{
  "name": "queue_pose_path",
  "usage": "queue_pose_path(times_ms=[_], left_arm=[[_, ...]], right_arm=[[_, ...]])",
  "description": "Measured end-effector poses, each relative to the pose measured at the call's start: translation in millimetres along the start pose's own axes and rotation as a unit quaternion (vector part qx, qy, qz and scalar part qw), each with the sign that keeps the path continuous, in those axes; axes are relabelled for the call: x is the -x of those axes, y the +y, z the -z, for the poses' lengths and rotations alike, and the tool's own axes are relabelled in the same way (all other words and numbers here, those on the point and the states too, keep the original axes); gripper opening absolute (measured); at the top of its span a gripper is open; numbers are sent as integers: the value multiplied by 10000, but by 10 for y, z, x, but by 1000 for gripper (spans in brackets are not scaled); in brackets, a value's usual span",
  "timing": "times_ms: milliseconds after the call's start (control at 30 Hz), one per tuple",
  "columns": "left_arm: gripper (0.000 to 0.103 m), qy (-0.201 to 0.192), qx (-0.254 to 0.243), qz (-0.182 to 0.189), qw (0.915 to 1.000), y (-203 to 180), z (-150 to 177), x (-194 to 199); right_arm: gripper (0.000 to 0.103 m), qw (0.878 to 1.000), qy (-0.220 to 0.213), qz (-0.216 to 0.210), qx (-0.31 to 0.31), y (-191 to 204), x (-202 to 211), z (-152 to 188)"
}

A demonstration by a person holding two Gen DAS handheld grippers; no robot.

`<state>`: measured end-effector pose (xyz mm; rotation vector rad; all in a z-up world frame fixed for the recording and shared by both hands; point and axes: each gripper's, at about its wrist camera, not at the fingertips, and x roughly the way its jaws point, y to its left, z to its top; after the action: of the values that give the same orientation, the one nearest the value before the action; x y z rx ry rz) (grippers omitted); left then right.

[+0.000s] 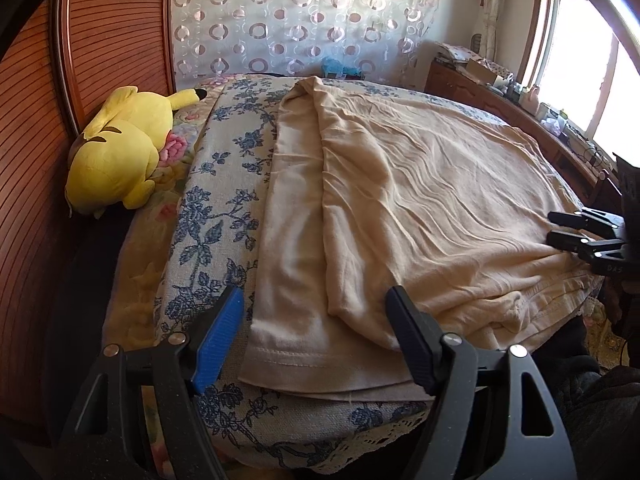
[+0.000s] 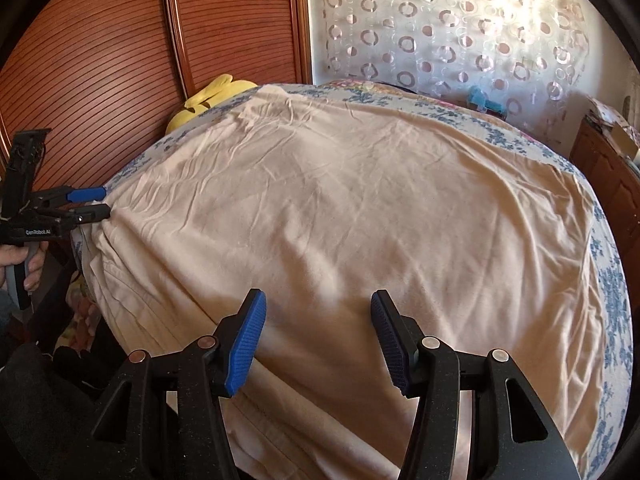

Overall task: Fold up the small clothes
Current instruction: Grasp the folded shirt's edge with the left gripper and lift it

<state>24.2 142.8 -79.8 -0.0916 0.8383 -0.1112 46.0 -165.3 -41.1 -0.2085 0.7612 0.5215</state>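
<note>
Left wrist: left gripper agape, seemingly straddling garment

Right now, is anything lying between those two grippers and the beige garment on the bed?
Nothing visible. The left gripper and right gripper both sit open at the near hem of the beige garment. The yellow plush toy lies off beside it.

One cream garment, one yellow plush toy, two hand-held grippers, left and right.
</note>
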Motion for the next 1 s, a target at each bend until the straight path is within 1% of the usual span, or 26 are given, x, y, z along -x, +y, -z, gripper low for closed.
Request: queue_pose_path(times_ms=[67, 100, 133, 167, 200, 233, 267, 400, 567, 600, 667, 700, 800, 867, 1000], left_arm=[[53, -18, -16, 18, 10000, -9, 2, 17], [47, -34, 0, 16, 10000, -12, 0, 25], [33, -32, 25, 70, 10000, -12, -2, 27], [25, -9, 62, 132, 9999, -13, -5, 22], [22, 9, 81, 182, 9998, -15, -12, 19], [15, 28, 61, 247, 9997, -30, -21, 18], [11, 24, 19, 283, 9996, -56, -31, 22], [10, -69, -52, 365, 9993, -165, -98, 70], [11, -33, 182, 369, 9991, -127, -157, 30], [11, 25, 221, 341, 9992, -108, -157, 0], [16, 145, 274, 237, 9992, -84, -132, -50], [17, 207, 286, 173, 9992, -69, -124, -80], [22, 171, 239, 196, 9994, -65, -102, -71], [27, 162, 204, 212, 9994, -76, -92, -70], [27, 113, 48, 123, 9998, -134, -91, -85]], right_arm=[[61, 10000, -50, 26, 44, 23, -34, -1], [62, 10000, -71, 33, 54, 33, -50, -6], [63, 9999, -83, 36, 58, 53, -70, -10], [64, 9999, -98, 34, 66, 60, -74, 3], [65, 9999, -113, 35, 76, 72, -83, 13], [65, 9999, -125, 36, 82, 71, -95, 7], [65, 9999, -136, 31, 80, 68, -103, 4], [65, 9998, -183, -6, 33, 62, -58, 63], [66, 9997, -237, -31, 6, 59, -30, 97], [66, 9997, -245, -36, 3, 58, -26, 101], [66, 9997, -257, -49, -10, 58, -24, 108], [66, 9996, -262, -52, -19, 56, -21, 108], [67, 9996, -277, -54, -32, 55, -18, 109], [68, 9996, -287, -54, -24, 61, -15, 113], [69, 9995, -301, -54, -10, 65, -15, 117]])
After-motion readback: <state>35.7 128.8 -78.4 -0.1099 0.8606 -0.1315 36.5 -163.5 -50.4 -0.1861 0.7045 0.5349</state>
